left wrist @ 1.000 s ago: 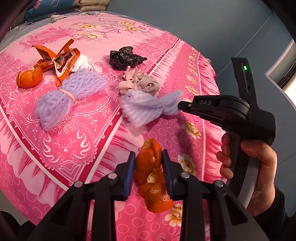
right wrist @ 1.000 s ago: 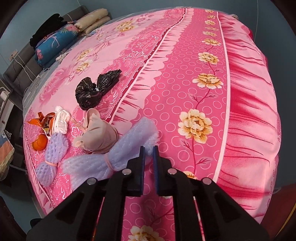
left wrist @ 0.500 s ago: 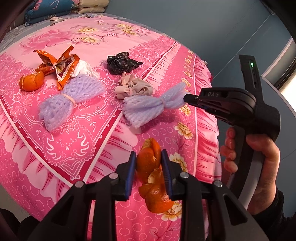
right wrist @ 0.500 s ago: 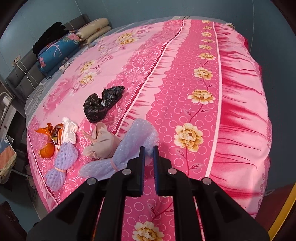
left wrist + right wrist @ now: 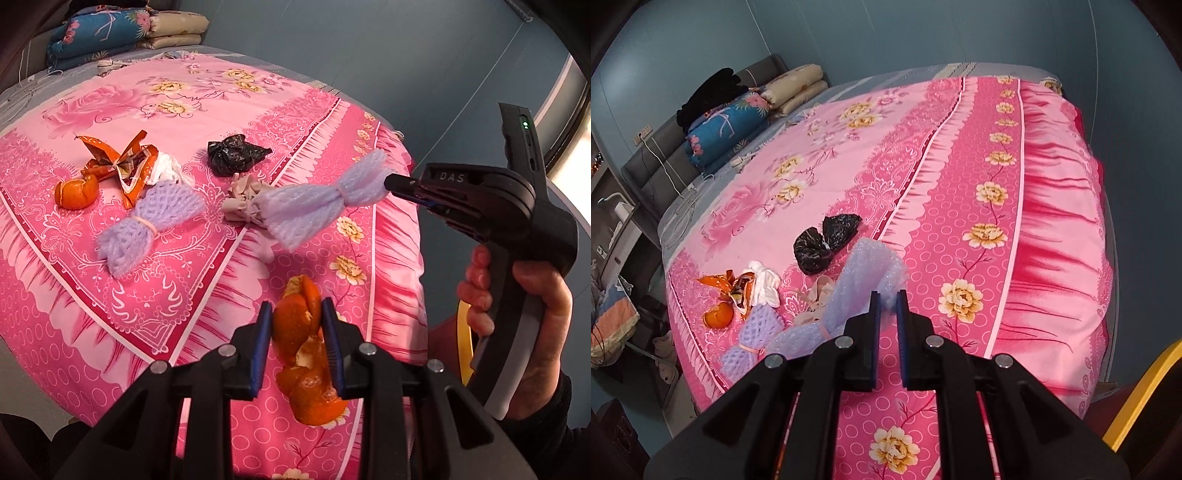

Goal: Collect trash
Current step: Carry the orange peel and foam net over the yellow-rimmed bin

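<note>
My left gripper (image 5: 297, 341): clamped on an orange peel (image 5: 303, 354), lifted clear of the bedspread (image 5: 155, 295).
My right gripper (image 5: 887, 308): pinching one end of a purple foam net (image 5: 864, 280), which hangs off the bed to its left.
Ahead of my left gripper: a second foam net (image 5: 147, 225), a beige wad (image 5: 242, 201), a black bag (image 5: 232, 153).
Further left: an orange wrapper (image 5: 118, 160), white tissue (image 5: 164, 168), another peel (image 5: 75, 190).
</note>
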Motion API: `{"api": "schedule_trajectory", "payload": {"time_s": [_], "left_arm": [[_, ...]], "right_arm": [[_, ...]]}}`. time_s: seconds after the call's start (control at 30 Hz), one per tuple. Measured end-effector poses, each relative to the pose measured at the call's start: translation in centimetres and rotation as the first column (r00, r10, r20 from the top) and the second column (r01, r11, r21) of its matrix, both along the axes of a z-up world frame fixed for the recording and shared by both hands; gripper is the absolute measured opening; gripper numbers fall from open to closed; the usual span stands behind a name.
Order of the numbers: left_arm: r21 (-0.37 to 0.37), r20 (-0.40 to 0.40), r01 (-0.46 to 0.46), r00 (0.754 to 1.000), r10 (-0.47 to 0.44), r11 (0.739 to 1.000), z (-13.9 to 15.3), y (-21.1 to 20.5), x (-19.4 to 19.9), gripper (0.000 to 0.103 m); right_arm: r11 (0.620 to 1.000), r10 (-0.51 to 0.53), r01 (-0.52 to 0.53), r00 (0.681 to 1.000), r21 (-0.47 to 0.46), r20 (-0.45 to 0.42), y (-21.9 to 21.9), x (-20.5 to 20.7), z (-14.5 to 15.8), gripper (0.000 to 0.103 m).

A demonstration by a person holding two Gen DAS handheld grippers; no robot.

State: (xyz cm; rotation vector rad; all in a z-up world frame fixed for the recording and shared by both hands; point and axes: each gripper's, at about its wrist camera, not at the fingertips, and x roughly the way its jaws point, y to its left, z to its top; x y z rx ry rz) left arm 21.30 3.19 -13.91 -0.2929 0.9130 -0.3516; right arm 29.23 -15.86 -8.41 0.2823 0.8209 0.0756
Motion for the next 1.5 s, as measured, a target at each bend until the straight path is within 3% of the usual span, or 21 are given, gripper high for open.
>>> {"api": "schedule_trajectory", "payload": {"time_s": [1.0, 1.5], "left_arm": [[0.023, 0.133, 0.061, 0.989, -0.063, 0.998, 6.3, -4.2, -4.9, 0.025], [-0.002, 0.193, 0.183, 0.965, -0.179, 0.983, 9.6, -8.8, -7.2, 0.025]], "right_arm": [[0.995, -0.086, 0.077, 0.98, 0.056, 0.181, -7.9, -8.9, 8.2, 0.008], [0.988, -0.153, 0.146, 0.952, 0.048, 0.265, -13.3, -15.1, 11.5, 0.009]]}}
